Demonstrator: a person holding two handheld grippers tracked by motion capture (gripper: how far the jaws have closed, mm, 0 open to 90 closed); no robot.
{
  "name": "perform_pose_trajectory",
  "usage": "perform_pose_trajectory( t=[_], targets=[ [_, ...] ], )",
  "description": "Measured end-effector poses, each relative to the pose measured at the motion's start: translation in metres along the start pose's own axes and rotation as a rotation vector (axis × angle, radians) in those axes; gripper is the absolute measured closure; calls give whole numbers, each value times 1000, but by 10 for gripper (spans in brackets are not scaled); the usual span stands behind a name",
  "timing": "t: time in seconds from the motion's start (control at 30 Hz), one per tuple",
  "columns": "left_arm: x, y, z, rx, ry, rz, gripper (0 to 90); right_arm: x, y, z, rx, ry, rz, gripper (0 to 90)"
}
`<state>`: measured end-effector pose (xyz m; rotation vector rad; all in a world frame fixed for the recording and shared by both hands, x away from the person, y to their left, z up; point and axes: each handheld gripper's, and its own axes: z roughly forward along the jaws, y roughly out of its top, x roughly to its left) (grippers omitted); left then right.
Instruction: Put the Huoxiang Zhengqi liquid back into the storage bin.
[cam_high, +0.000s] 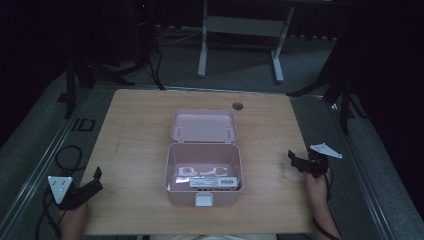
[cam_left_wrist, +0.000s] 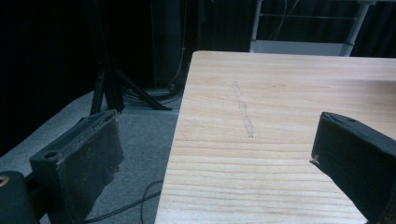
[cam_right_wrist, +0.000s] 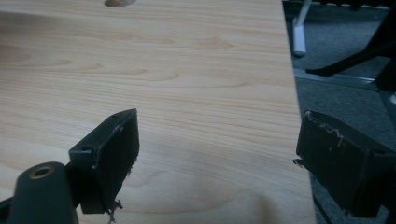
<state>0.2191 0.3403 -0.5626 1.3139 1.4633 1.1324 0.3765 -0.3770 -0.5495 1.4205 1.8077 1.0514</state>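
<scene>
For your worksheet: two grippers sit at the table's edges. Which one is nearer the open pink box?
The right gripper looks slightly nearer the pink box; the left gripper sits a little farther from it, by the table's near left corner. Both are open and empty.

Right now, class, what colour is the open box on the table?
Pale pink box; the high view shows it best.

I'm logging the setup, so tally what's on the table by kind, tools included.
Pink box with open lid: 1
White items lying inside the box: too small to count surely
Hand-held tools: 2, the left tool and the right tool, both open and empty
Total: 3, leaving out the box's contents
</scene>
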Motion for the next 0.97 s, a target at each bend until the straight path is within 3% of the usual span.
perform_pose_trajectory(
  t=[0.1, 0.23, 0.33, 0.4, 0.97],
  targets=[
    [0, 0, 0, -2, 1, -2, 21, -2, 1, -1, -11, 1, 17, 130],
    [0, 0, 0, -6, 2, -4, 21, -7, 1, -2, -19, 38, 55, 131],
    [0, 0, 0, -8, 3, -5, 21, -12, 0, -1, -10, 71, 97, 131],
    [0, 0, 0, -8, 2, -4, 21, -14, 0, 0, 8, 66, 111, 131],
    [0, -1, -1, -12, 1, -5, 21, -12, -2, 3, 32, 45, 84, 128]
  ],
)
